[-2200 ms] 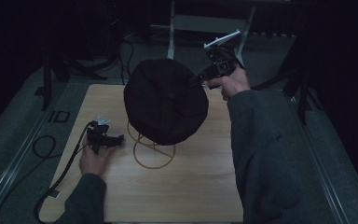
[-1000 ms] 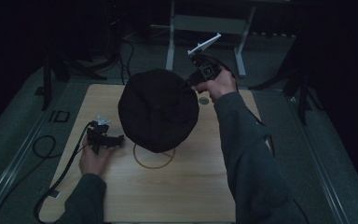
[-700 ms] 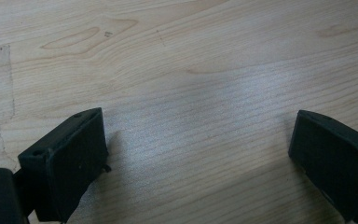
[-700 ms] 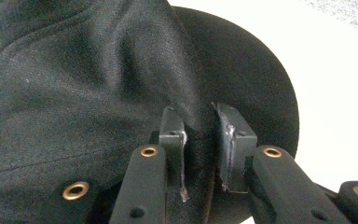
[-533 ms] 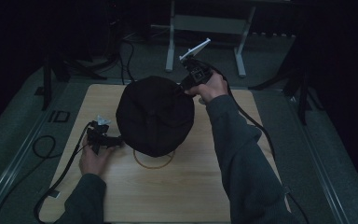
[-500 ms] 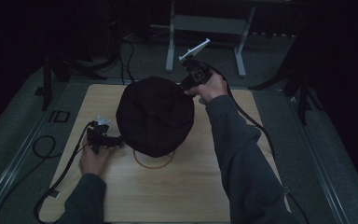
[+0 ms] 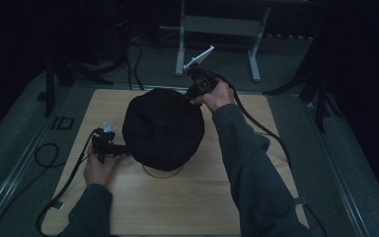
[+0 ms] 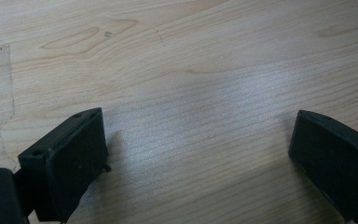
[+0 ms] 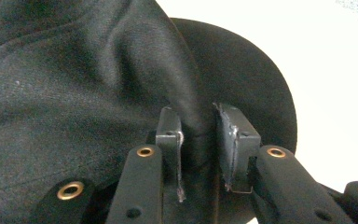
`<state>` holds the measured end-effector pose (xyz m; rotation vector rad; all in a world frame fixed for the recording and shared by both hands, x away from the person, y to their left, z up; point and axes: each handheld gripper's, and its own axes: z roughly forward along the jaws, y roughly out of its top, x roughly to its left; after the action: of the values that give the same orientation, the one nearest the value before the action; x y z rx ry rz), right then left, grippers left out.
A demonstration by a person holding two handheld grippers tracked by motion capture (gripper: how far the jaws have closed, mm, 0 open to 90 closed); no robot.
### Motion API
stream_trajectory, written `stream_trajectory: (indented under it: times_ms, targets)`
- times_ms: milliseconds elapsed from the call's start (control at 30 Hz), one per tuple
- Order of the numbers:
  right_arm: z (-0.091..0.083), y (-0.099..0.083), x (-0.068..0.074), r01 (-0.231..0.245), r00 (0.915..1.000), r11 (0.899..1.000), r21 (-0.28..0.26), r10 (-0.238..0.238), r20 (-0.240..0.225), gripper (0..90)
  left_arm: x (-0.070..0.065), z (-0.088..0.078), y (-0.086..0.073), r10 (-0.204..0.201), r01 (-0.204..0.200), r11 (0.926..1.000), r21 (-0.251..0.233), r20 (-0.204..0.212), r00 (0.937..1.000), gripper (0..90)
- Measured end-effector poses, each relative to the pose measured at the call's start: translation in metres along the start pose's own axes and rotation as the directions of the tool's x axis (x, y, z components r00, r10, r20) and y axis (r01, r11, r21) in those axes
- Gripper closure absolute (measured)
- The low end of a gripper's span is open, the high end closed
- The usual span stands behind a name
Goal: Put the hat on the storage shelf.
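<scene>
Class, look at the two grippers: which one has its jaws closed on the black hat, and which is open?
The right gripper pinches a fold of the black hat. The left gripper stands wide open over the bare wooden table, gripping nothing.

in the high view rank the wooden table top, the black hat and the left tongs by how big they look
1. Wooden table top, largest.
2. Black hat, covering the table's middle.
3. Left tongs, smallest, beside the hat.
</scene>
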<state>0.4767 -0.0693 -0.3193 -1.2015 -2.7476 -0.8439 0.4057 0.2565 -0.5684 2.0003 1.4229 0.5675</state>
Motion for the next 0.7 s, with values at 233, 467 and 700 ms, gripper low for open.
stream_trajectory:
  times_ms: [233, 467, 700]
  targets:
    - [0.008, 0.001, 0.002, 0.007, 0.9999, 1.0, 0.011, -0.007, -0.012, 73.3, 0.0, 0.0, 0.0, -0.001, 0.001, 1.0, 0.0, 0.001, 1.0, 3.7]
    - [0.01, 0.0, 0.003, 0.014, 0.9997, 1.0, 0.015, -0.014, -0.021, 69.9, 0.0, 0.0, 0.0, 0.0, 0.0, 1.0, 0.002, 0.002, 1.0, 3.7]
    - [0.014, -0.001, 0.004, 0.034, 0.9994, 0.999, 0.033, -0.033, -0.012, 61.2, 0.0, 0.0, 0.0, 0.0, 0.0, 1.0, 0.0, 0.001, 1.0, 3.7]
